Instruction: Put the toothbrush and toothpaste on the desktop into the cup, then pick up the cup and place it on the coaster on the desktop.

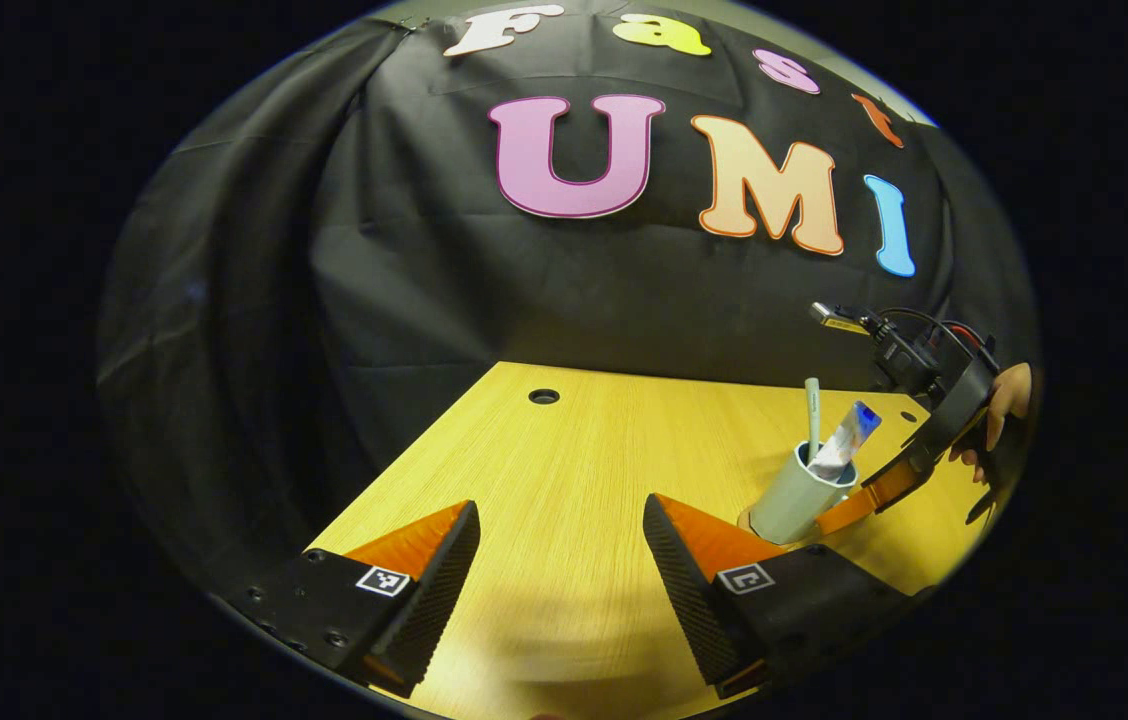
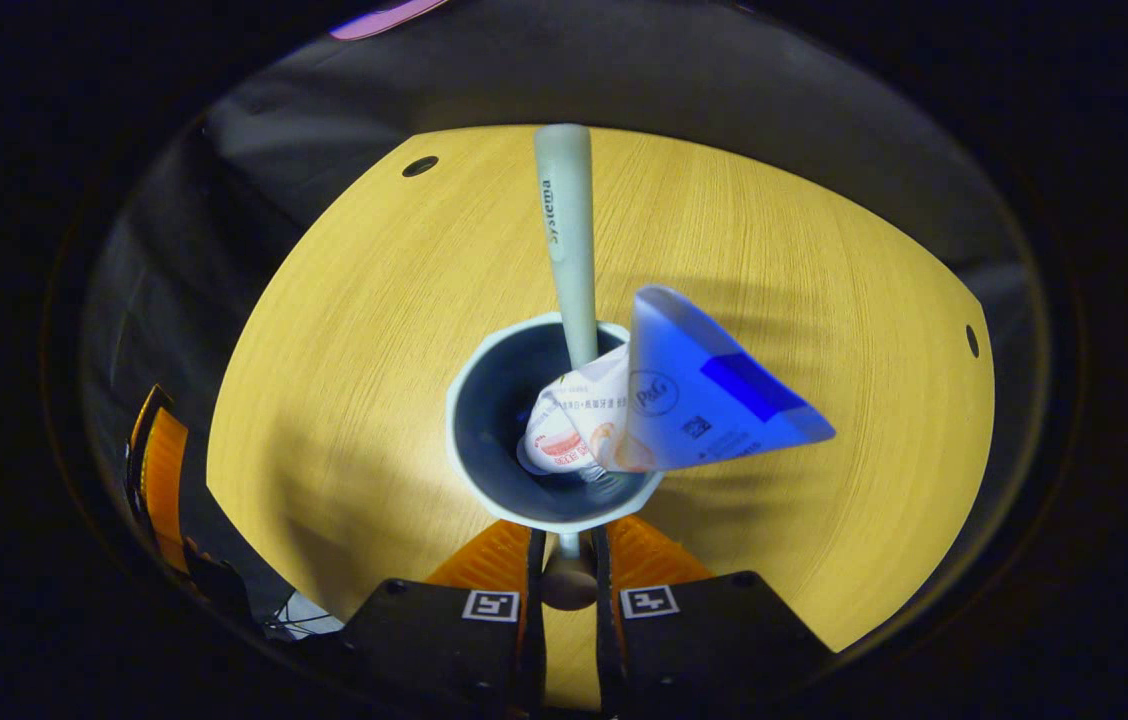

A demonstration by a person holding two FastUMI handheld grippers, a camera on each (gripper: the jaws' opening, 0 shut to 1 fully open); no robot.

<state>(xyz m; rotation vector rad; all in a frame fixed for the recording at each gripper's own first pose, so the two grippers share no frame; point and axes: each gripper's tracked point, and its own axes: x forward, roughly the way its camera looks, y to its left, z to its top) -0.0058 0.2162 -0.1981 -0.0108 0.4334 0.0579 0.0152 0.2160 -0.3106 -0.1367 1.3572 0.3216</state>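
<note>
Pinching the cup [image 2: 549, 430] by its handle, the right gripper [image 2: 569, 560] carries toothbrush [image 2: 566, 230] and toothpaste [image 2: 684, 400] inside; next, find the coaster; left gripper [image 1: 559, 570] spread wide

My left camera sits low over the counter [image 1: 564, 450], well apart from the cup [image 1: 799, 497], facing the booth wall with the cup off to its right. My right camera hangs just above that cup [image 2: 552, 425], looking steeply down into it. Both share the cup and the counter around it.
</note>
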